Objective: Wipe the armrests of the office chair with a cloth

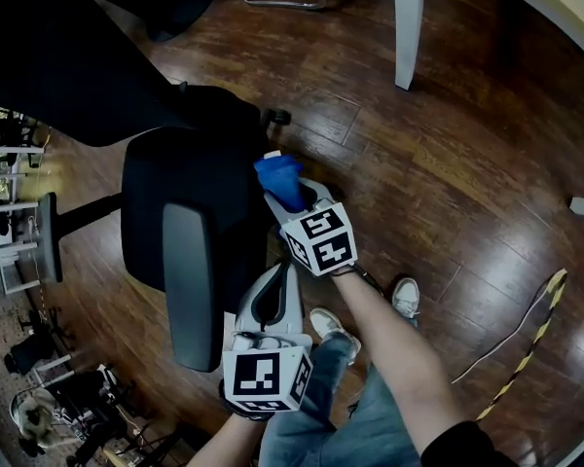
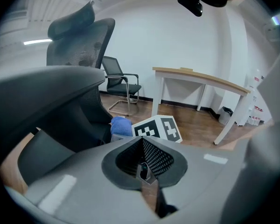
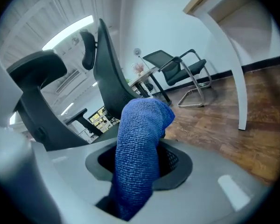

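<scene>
Between the jaws of the right gripper (image 1: 294, 200) a blue cloth (image 1: 278, 177) is being pinched tight, with its free end standing up past the tips. That tool is holding the cloth at the seat edge of the office chair (image 1: 185, 197), just ahead of the near armrest (image 1: 191, 285) and not resting on it. No wiped patch is showing anywhere, so the wiping is looking barely begun at best. Both this armrest and the far armrest (image 1: 47, 238), well beyond the cloth across the seat, are probably needing a pass. Behind the right tool, the left gripper (image 1: 284, 269) is clenched, jaws together on nothing. It is hovering close alongside the near armrest; contact I cannot tell.
</scene>
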A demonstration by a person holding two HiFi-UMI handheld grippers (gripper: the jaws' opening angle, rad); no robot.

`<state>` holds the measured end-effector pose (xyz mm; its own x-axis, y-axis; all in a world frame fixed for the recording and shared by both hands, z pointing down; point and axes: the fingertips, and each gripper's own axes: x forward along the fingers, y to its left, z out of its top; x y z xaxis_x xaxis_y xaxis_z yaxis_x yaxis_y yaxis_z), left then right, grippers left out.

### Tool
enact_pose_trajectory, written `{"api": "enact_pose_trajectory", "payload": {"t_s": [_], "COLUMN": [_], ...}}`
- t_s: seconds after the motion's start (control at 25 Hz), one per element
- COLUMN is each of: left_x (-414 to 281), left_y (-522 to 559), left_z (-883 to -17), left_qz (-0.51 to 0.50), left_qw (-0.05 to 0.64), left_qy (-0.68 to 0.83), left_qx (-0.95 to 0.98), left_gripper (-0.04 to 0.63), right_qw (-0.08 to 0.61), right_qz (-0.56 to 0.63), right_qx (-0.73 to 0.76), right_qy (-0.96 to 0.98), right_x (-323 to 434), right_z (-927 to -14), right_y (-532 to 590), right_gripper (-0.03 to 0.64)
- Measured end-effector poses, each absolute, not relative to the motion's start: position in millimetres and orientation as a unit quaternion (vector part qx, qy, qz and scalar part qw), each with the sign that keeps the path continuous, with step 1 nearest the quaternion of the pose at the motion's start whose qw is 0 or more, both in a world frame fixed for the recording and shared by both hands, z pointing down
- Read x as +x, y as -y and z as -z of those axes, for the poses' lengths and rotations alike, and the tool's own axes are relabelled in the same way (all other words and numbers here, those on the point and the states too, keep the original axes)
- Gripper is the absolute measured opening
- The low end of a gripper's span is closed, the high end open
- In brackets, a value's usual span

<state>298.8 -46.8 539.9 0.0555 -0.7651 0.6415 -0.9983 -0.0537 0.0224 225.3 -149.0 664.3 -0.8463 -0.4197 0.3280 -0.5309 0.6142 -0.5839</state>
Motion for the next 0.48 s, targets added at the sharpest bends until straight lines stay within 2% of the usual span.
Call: {"api": "enact_pose_trajectory", "payload": {"t_s": [0.16,0.48], "left_x": [294,289], "left_y": [46,43], "left_z": [-539,-540], "left_qz": [-0.238,-0.233], "left_qw": [0.244,0.254], "left_qy": [0.647,0.649], "left_qx": [0.682,0.678], "left_gripper": [0.005,0.005], "right_qw": [0.117,0.146], "right_qz": [-0.315,-0.25], "right_qx": [0.207,0.132], "right_qy": [0.919,0.948], "right_x": [206,207], "right_z": [-670,-652], "right_y": [138,120], "right_gripper": [0.146,0.144]}}
